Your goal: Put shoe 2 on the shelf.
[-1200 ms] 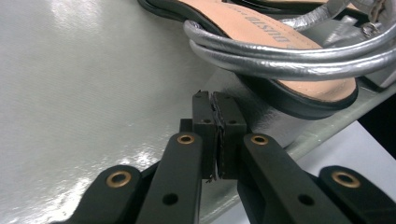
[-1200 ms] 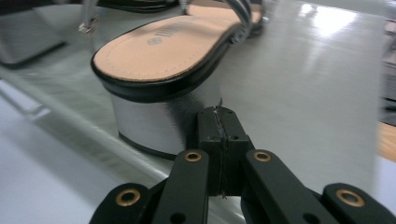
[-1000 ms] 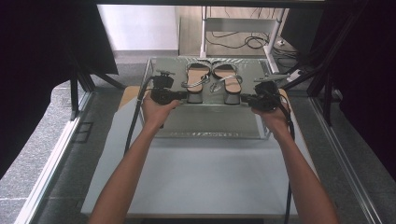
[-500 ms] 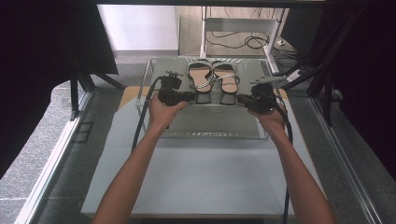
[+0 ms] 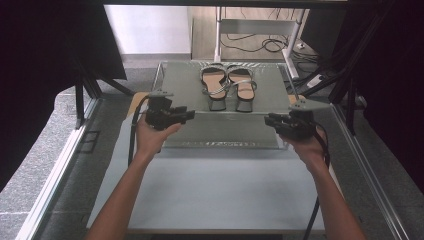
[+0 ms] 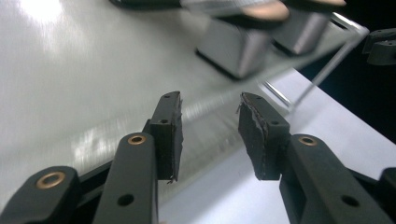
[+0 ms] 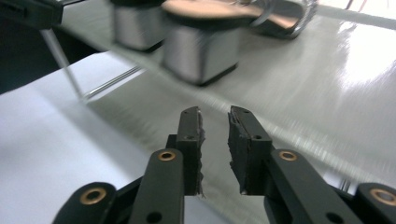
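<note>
left gripper view: sandals [image 6: 243, 44] beyond parted fingers [image 6: 168, 135].

I count sandals: 2, one pair, the left [image 5: 214, 85] and the right [image 5: 241, 85] side by side | rack [image 5: 225, 127]: 1 | table [image 5: 220, 190]: 1 | grippers: 2, the left [image 5: 189, 114] and the right [image 5: 268, 120] | hands: 2, one per gripper

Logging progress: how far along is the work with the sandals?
Done: the two sandals stand paired on the raised shelf. In hand: nothing; left gripper and right gripper are open beside the shelf's near edge. Left: whatever handling comes next looks not yet begun.
</note>
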